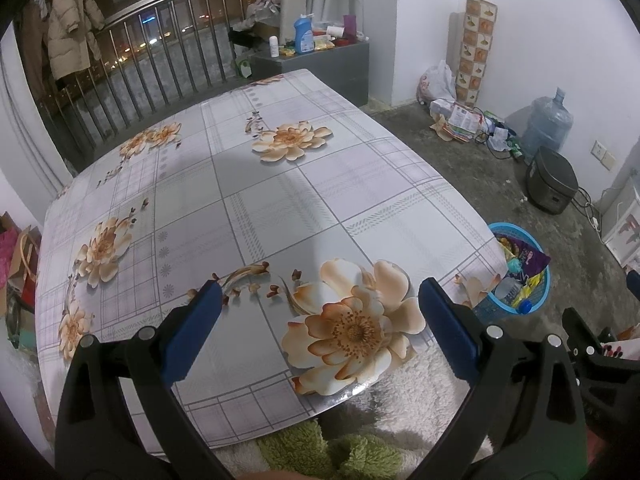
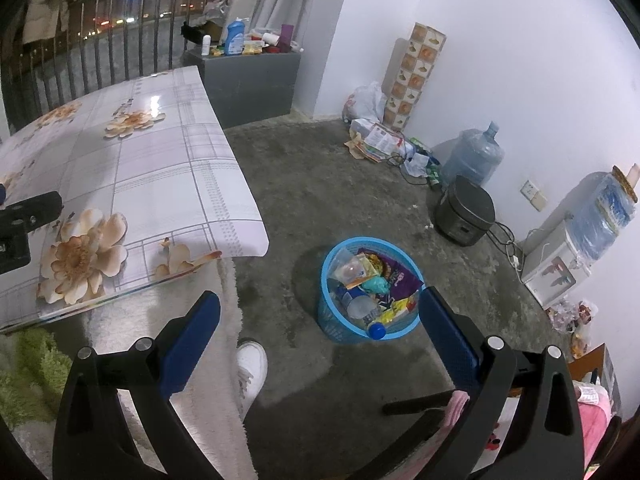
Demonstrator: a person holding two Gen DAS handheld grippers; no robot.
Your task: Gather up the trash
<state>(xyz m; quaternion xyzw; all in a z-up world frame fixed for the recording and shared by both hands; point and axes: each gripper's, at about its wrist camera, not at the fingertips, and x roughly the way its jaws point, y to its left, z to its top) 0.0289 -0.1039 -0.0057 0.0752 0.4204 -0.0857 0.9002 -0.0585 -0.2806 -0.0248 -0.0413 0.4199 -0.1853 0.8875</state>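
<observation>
Seemingly done: trash binned, counter bare

Both the left claw (image 1: 318, 312) and right claw (image 2: 320, 320) are released and hold nothing; wrappers and bottles fill the blue basket (image 2: 330, 326) on the floor beside the floral counter (image 1: 240, 200), where no litter shows

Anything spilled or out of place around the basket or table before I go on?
Nothing spilled at the blue basket: it stands upright on the floor, trash inside. The one mess is loose papers and bags piled on the floor by the far wall. Both grippers are open and hold nothing.
</observation>
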